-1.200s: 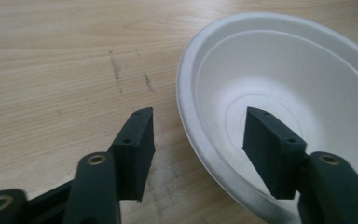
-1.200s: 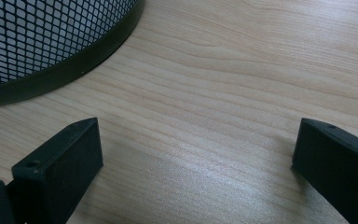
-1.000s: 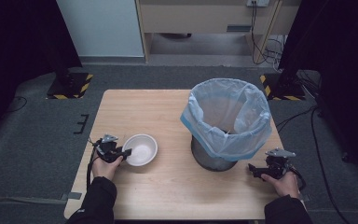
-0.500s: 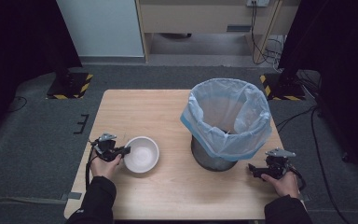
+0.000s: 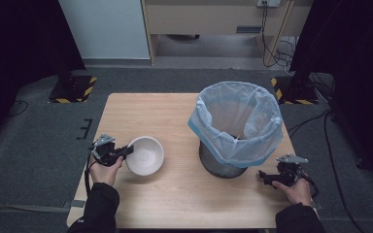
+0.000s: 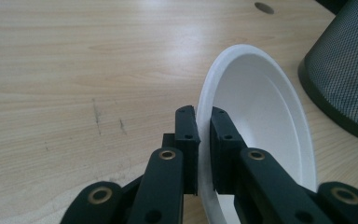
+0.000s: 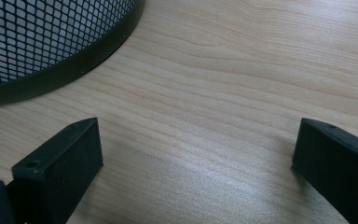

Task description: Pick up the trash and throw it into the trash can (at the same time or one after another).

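One wooden table (image 5: 175,204) underneath everything, pale grain, seen from above. Toward its right half, a mesh bin (image 5: 223,165) lined with a light-blue bag (image 5: 209,121), upright, standing clear of the bowl. Left of the bin, near the table's front-left part, a white bowl (image 5: 145,155), tilted with one side lifted, rim pinched. Clamped on that rim, the left gripper (image 5: 126,151): jaws just closed onto it, one pad inside the bowl and one outside, plain in the left gripper view (image 6: 204,154), bowl wall (image 6: 261,121) standing almost on edge there. At the front-right, beside the bin's base, the right gripper (image 5: 264,178), jaws spread wide with bare wood between them (image 7: 196,158), grasping nothing, mesh base (image 7: 51,51) just ahead.
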`<state>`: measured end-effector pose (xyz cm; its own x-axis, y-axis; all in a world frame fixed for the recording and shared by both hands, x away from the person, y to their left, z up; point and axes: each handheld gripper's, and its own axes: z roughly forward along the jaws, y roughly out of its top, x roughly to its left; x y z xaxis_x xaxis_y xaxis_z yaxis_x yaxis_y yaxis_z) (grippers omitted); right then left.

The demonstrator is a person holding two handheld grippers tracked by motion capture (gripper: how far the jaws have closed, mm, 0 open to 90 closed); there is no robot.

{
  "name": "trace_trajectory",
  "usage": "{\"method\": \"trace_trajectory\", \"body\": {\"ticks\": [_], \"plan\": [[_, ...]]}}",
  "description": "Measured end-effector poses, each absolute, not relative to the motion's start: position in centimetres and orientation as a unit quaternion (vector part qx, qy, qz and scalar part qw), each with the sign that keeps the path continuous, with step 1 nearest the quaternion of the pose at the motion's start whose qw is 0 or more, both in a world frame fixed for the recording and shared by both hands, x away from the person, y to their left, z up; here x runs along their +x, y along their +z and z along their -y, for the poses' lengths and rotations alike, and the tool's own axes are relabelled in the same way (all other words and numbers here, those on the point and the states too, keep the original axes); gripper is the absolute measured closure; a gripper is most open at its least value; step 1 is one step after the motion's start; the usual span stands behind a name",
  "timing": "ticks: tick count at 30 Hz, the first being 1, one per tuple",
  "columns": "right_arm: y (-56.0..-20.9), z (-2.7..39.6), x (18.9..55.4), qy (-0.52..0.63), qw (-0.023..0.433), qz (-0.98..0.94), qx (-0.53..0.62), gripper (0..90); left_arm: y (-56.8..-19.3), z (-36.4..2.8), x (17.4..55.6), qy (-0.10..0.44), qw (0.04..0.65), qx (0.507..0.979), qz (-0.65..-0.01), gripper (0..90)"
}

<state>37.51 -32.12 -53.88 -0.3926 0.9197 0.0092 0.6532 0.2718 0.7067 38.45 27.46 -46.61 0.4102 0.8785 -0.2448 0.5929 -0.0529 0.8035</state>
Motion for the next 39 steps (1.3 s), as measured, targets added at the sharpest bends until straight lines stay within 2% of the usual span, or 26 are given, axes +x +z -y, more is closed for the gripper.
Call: {"method": "trace_trajectory", "body": {"ticks": [39], "plan": [[-53.9,32.1,37.5,0.322,0.207,-0.770,0.511,1.8,-39.8,-26.8,35.7,0.216,0.572,0.648,-0.454,83.3]]}}
